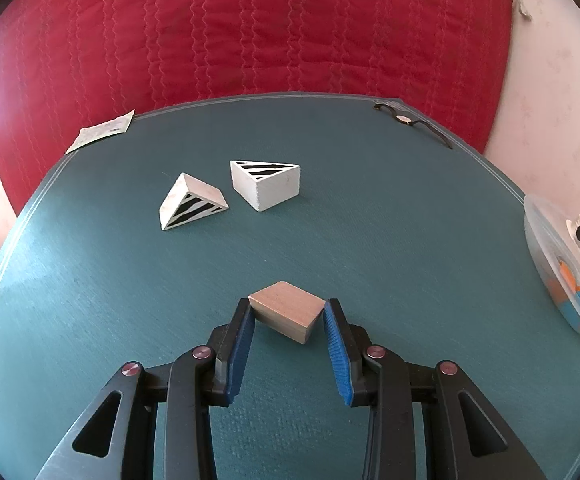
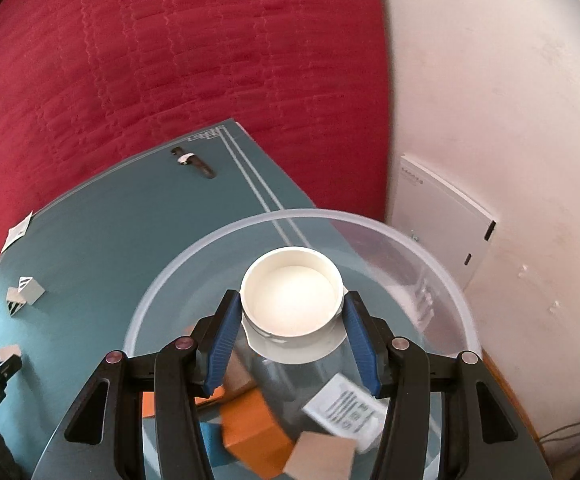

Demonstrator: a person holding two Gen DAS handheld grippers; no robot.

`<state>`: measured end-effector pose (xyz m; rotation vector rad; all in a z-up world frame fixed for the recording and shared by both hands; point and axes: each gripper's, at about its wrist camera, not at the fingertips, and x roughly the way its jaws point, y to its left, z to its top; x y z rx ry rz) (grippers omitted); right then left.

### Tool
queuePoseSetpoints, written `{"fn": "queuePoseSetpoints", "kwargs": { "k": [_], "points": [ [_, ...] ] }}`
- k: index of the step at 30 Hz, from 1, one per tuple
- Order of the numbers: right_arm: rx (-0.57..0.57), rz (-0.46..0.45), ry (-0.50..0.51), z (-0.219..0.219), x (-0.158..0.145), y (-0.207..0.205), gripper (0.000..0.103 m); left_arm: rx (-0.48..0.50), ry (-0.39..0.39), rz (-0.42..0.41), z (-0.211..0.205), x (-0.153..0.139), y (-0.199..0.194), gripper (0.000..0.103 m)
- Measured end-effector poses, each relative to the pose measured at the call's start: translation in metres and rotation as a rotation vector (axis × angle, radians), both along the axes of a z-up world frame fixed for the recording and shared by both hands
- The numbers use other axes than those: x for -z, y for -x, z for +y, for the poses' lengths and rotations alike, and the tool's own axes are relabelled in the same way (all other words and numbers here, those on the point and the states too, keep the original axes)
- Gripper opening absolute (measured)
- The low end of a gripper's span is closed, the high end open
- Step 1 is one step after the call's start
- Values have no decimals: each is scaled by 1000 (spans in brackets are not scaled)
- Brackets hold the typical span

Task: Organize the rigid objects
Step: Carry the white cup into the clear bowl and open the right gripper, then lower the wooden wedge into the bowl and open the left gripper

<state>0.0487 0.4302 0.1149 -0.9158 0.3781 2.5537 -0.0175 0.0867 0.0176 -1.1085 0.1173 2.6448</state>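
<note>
My left gripper (image 1: pixel 288 312) is shut on a plain wooden block (image 1: pixel 288 312), its blue pads (image 1: pixel 242 344) touching both sides, low over the teal table (image 1: pixel 110 300). Two white wedge blocks with black stripes lie farther back: one (image 1: pixel 192 202) on its side, one (image 1: pixel 266 184) with its striped face up. My right gripper (image 2: pixel 290 312) is shut on a white cup (image 2: pixel 292 298) and holds it over a clear plastic bowl (image 2: pixel 430 248). Orange, blue and wooden blocks (image 2: pixel 258 432) and a labelled packet (image 2: pixel 344 410) lie in the bowl.
A wristwatch (image 1: pixel 404 119) lies at the table's far right edge and a paper slip (image 1: pixel 102 132) at its far left. A red quilt (image 1: pixel 250 28) hangs behind. A white wall (image 2: pixel 490 100) and a white box (image 2: pixel 442 220) are to the right.
</note>
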Motion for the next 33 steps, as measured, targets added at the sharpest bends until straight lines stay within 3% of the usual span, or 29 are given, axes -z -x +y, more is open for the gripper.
{"fn": "queuePoseSetpoints", "kwargs": {
  "k": [4, 14, 22, 33],
  "points": [
    [19, -3, 23, 9, 3, 0, 60, 0, 3, -5, 3, 1, -2, 38],
    [58, 29, -19, 13, 3, -19, 60, 35, -11, -35, 22, 1, -2, 38],
    [64, 79, -137, 0, 2, -29, 60, 125, -5, -16, 65, -12, -4, 38],
    [39, 104, -91, 10, 5, -30, 60, 260, -14, 16, 129, -32, -8, 38]
  ]
}}
